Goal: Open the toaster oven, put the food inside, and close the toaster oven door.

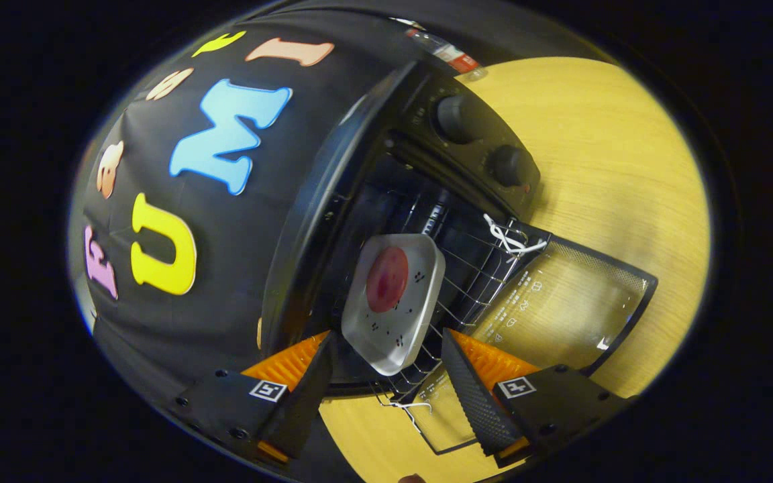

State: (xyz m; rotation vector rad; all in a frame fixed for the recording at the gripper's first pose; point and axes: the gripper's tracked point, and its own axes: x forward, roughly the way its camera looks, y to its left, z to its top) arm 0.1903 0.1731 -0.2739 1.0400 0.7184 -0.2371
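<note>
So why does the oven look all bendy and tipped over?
In the gripper view, the fisheye lens curves the toaster oven and tilts the scene; its open glass door shows glare; the plate on the rack looks sharp, just ahead of the open gripper.

Bright, sharp centre; strong fisheye warping and dimming toward the rim

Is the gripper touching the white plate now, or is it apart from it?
Apart. In the gripper view, the gripper is open, and the white plate sits on the oven rack between and ahead of the fingers, with gaps both sides.
</note>
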